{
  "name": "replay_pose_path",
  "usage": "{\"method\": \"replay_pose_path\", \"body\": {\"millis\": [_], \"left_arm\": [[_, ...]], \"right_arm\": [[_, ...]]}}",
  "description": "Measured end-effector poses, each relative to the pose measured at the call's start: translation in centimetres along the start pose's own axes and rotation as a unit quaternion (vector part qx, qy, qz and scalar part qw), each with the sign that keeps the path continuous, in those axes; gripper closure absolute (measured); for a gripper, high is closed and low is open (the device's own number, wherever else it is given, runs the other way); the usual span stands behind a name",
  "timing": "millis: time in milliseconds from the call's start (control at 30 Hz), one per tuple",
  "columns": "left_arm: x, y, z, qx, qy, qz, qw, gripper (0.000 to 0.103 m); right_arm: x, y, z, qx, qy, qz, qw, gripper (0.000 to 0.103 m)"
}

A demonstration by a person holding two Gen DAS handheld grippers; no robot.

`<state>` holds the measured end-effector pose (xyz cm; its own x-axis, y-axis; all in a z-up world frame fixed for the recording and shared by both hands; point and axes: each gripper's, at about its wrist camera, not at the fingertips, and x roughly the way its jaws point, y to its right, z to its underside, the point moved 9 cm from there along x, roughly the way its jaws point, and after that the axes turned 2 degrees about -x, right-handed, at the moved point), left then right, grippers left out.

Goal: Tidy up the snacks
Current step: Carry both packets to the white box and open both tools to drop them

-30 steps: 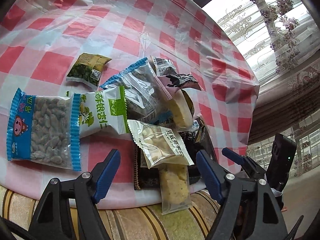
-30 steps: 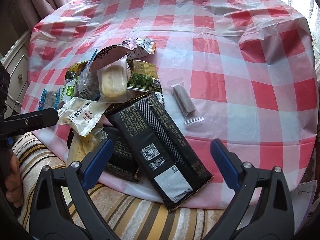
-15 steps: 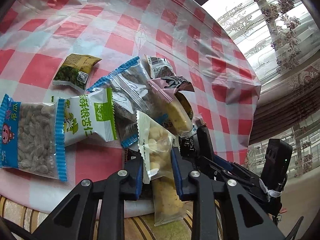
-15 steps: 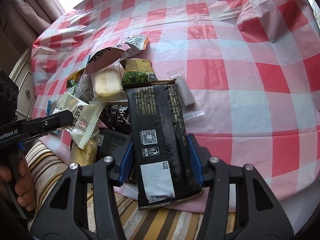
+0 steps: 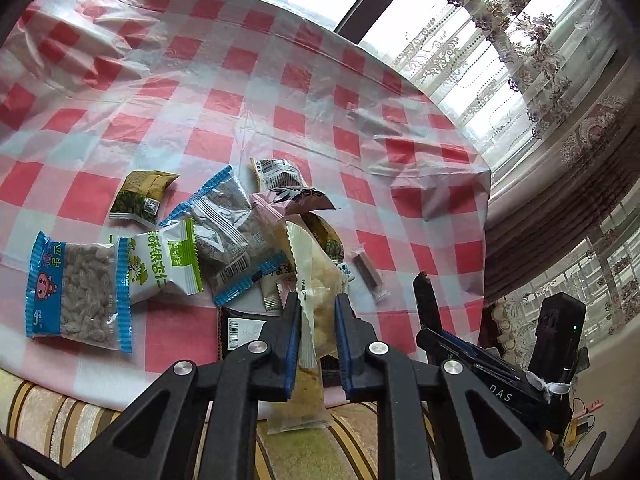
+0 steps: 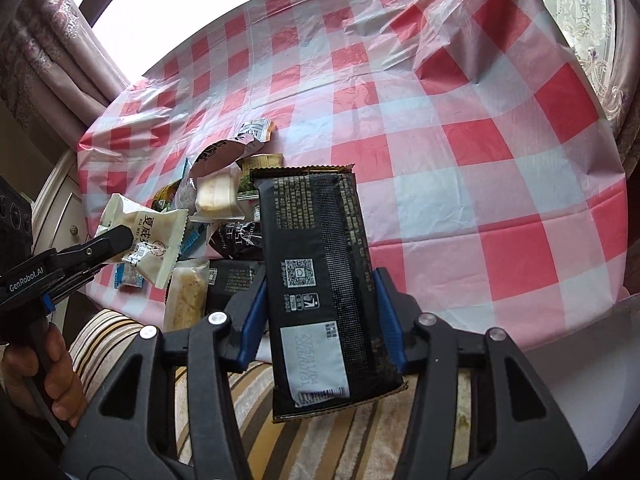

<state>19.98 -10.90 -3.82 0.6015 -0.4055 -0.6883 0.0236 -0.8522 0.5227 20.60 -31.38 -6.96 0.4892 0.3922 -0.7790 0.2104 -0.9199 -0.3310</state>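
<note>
Both grippers had a snack in their grasp. The left gripper [image 5: 316, 312], whose jaws had just been closing, was clamped on a cream packet of pale nuts [image 5: 316, 280], pinching it edge-on so that the packet stood up and away from the fingers, its long axis running forward along them; in the right wrist view the same packet [image 6: 148, 248] hung clear of the heap. The right gripper [image 6: 320, 308] was closed across the width of a long black packet [image 6: 320, 280] (its printed back and date label faced the camera), the jaws having just drawn in on it. That packet's long axis also ran forward along the fingers, its far end over the checked tablecloth [image 6: 460, 152] and its near end past the table edge. The rest of the snacks lay in a heap [image 5: 224, 240] near the table's front edge, left of the black packet and ahead of the left gripper. Open cloth lay to the right of the heap, nearer the right hand, so that packet probably had the shorter way to a clear spot.
</note>
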Motion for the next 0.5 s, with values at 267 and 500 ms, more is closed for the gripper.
{"method": "replay_pose_path", "body": {"millis": [267,500], "left_arm": [[2.1,8.9,3.5,0.078,-0.039,0.046,0.9951,0.086],[6.1,18.3,9.6,0.172,-0.117,0.086,0.9744,0.086]], "right_arm": [[-5.5,6.6,3.5,0.075,0.032,0.029,0.996,0.049],[-8.7,14.5,8.8,0.172,0.030,0.078,0.981,0.049]]}}
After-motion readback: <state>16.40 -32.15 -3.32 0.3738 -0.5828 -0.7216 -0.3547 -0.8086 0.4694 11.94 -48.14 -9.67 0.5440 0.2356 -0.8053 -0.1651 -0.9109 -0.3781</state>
